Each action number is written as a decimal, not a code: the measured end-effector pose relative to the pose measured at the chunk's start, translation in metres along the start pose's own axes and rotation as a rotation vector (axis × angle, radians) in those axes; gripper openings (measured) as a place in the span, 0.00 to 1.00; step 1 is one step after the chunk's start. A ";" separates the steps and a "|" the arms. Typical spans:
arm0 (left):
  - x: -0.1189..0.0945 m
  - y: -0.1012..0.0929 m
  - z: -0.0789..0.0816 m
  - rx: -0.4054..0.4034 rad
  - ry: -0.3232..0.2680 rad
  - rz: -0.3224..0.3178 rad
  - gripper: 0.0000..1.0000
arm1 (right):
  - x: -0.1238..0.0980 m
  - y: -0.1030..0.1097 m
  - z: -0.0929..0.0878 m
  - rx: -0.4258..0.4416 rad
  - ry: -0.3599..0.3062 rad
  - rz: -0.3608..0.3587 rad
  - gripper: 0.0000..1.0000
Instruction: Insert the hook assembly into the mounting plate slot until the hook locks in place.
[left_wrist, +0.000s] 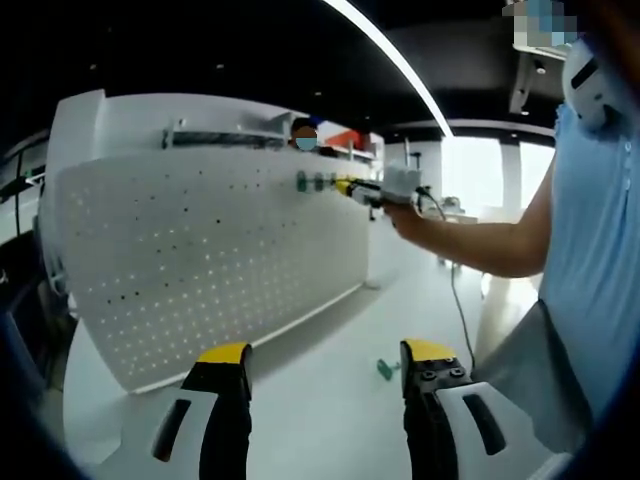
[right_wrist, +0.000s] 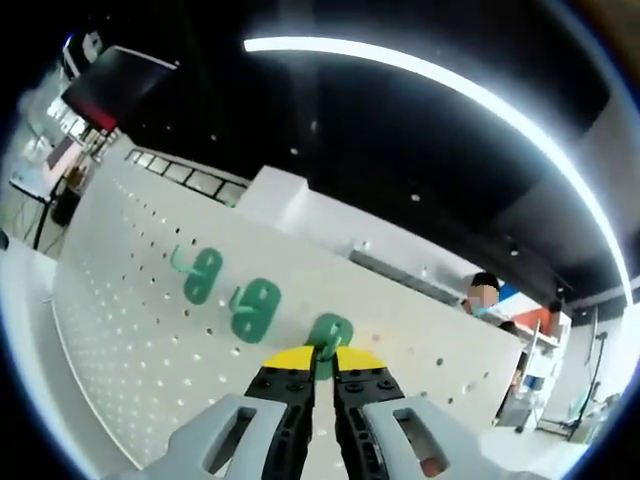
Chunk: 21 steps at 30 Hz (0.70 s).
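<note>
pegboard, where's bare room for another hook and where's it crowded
Crowded: the upper row, where two green hooks hang beside a third pinched in the right gripper. Free: the wide stretch of pegboard below that row, down to the table, bare but for one small green piece near the open left gripper.

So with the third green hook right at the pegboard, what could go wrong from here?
The right gripper pinches the third green hook by a thin edge, so it might twist or slip before locking into the pegboard. It sits close to the second hook and could nudge it. A spare hook lies on the table near the open left gripper, easily knocked away.
</note>
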<state>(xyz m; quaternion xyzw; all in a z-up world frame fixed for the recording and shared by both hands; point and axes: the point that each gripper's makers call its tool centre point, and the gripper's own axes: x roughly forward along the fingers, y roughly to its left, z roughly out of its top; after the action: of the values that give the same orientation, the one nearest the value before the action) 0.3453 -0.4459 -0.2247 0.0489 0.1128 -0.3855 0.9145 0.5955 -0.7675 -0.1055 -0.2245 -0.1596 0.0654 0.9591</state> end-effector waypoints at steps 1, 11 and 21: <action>0.000 0.000 0.000 0.000 -0.001 0.000 0.62 | -0.001 0.001 -0.001 0.000 0.005 0.003 0.07; 0.000 -0.001 0.001 0.001 -0.006 -0.002 0.62 | -0.005 0.007 -0.002 0.028 0.026 0.028 0.22; -0.001 -0.002 0.001 0.000 -0.014 -0.004 0.62 | -0.011 0.015 0.002 0.047 0.039 0.050 0.36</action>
<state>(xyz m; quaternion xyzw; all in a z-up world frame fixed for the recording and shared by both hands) 0.3434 -0.4467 -0.2238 0.0460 0.1067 -0.3877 0.9145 0.5841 -0.7556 -0.1136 -0.2068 -0.1336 0.0887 0.9651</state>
